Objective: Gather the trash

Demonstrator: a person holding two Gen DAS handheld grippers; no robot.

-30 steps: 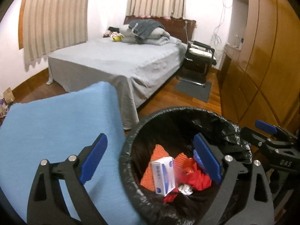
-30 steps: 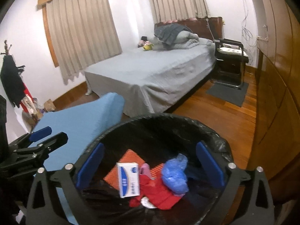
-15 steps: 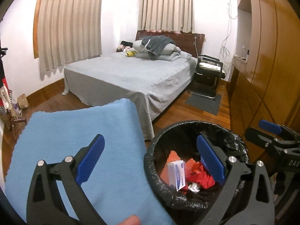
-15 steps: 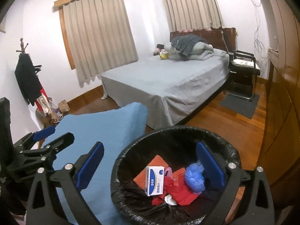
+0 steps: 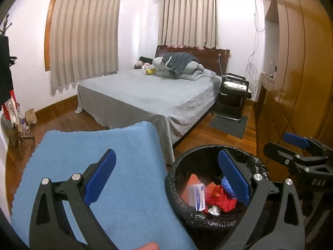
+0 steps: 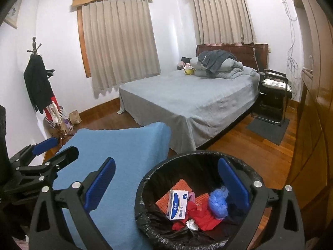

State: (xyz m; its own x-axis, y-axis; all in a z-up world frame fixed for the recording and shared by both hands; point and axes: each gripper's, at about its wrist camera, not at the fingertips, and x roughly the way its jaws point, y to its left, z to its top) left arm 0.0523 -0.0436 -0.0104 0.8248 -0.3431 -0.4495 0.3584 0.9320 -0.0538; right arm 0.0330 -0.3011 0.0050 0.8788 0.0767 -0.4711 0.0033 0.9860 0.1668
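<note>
A black-lined trash bin (image 5: 181, 166) (image 6: 158, 170) stands on the floor beside a table with a blue cloth (image 5: 104, 166) (image 6: 124, 150). Inside lie a white and blue box (image 6: 177, 204) (image 5: 198, 196), orange pieces (image 6: 181, 187), red wrappers (image 6: 199, 216) (image 5: 220, 198), a blue crumpled bag (image 6: 217, 203) and white paper (image 6: 191, 223). My left gripper (image 5: 166, 179) is open and empty, above the cloth's edge and the bin. My right gripper (image 6: 166, 179) is open and empty, above the bin; it also shows at the right in the left wrist view (image 5: 295, 148).
A bed with a grey sheet (image 5: 149, 95) (image 6: 187, 100) stands behind the table. A black chair (image 5: 233, 91) (image 6: 272, 89) and grey mat (image 6: 268, 127) are beyond the bin. A wooden wardrobe (image 5: 295, 83) lines the right. A coat rack (image 6: 39, 83) stands at left.
Both grippers have risen and pulled back from the bin; the bin looks smaller and lower, and more of the room shows. Both stay open and empty.
</note>
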